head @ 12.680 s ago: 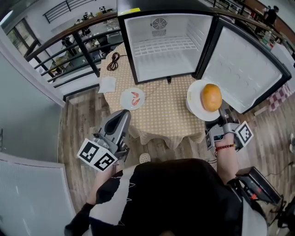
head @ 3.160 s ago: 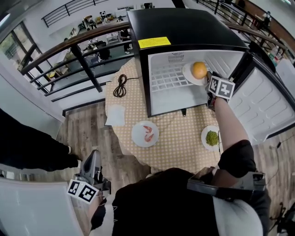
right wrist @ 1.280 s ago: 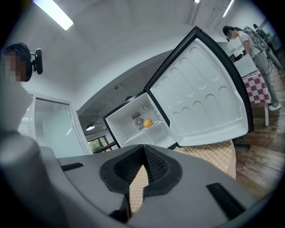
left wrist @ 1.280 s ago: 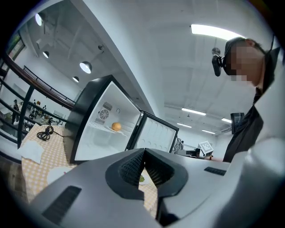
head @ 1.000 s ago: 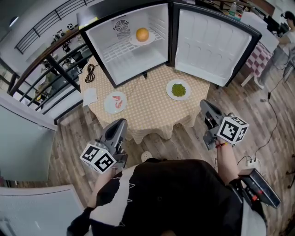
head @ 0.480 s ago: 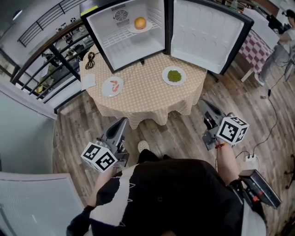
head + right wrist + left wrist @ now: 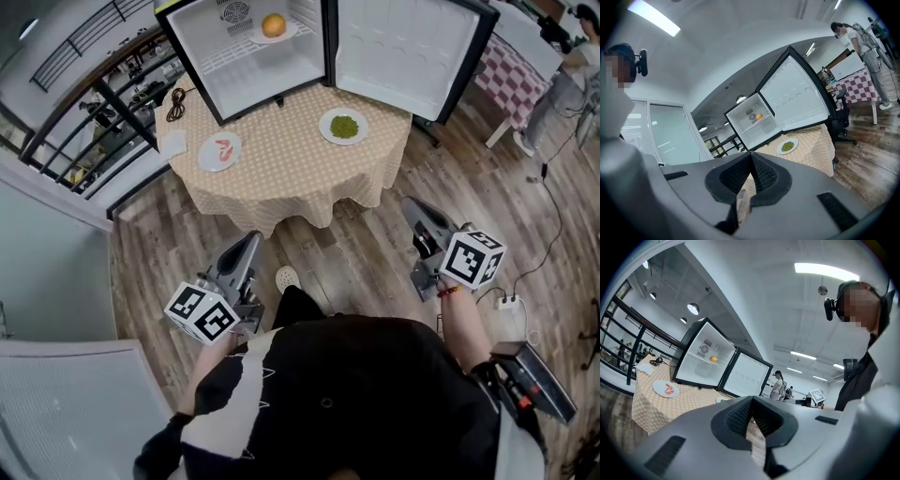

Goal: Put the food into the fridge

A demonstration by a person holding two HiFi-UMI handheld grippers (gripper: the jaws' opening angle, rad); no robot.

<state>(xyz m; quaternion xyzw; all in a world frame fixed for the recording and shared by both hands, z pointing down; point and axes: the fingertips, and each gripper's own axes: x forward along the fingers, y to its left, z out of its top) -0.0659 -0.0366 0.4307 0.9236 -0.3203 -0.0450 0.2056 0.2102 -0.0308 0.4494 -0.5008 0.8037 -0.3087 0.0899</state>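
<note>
The person is standing back from the round bench with a yellow checked cloth (image 7: 281, 178) and is holding both grippers low over the wooden plank floor (image 7: 361, 267), well apart from the bench.

The left gripper (image 7: 251, 241) is pointing toward the bench. In the left gripper view its jaws are pressing together at the tips, and nothing is sitting between them. The right gripper (image 7: 410, 205) is pointing the same way. In the right gripper view its jaws are also meeting at the tips and are holding nothing.

The small black fridge with a white inside (image 7: 246, 66) is standing at the far side of the bench, and its door (image 7: 403, 47) is hanging wide open to the right. Inside, the round orange food (image 7: 273, 25) is lying on a white plate (image 7: 255, 37) on the wire shelf.

Two more dishes are waiting on the cloth. The white plate of green food (image 7: 324, 126) is sitting near the open door, and the white plate of red-pink pieces (image 7: 205, 156) is sitting toward the left. A coiled black cable (image 7: 175, 103) and a white paper sheet (image 7: 173, 143) are lying at the left edge.
</note>
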